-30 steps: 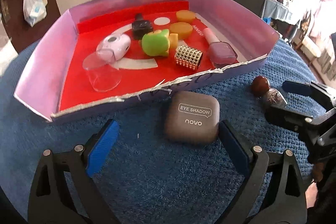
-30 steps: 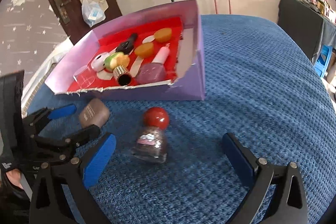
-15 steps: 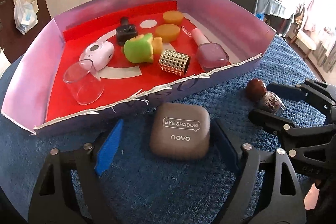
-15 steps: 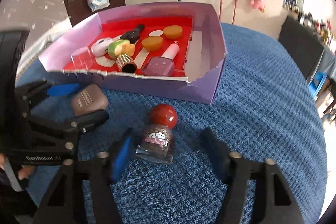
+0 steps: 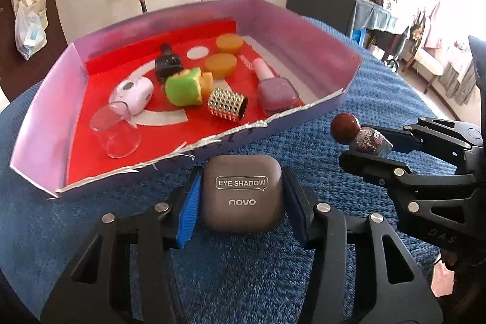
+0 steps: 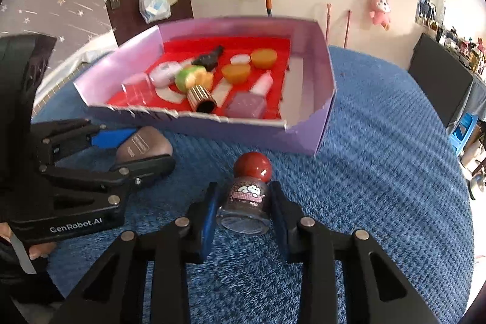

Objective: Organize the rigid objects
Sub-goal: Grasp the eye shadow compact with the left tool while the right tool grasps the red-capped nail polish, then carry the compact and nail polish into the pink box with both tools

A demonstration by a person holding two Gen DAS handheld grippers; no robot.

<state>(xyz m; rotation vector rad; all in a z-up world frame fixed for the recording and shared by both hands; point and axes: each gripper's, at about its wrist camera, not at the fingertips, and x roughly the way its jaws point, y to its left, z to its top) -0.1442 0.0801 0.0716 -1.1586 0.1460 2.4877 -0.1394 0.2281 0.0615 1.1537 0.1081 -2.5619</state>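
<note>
Your purple box (image 5: 306,50) sat toward the counter's (image 6: 395,172) far edge. Just before it, your left gripper (image 5: 241,196) had just closed on the "EYE SHADOW novo" case (image 5: 243,193); your right gripper (image 6: 244,207), likewise just closed, clamped the glitter bottle (image 6: 247,196).

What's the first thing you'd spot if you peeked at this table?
Two black grippers each squeezing something on the blue cloth: the left gripper has just closed on a brown eye shadow case, the right gripper on a little glitter bottle with a red ball cap. Right behind them sits a purple box with a bright red floor, full of small trinkets.
</note>
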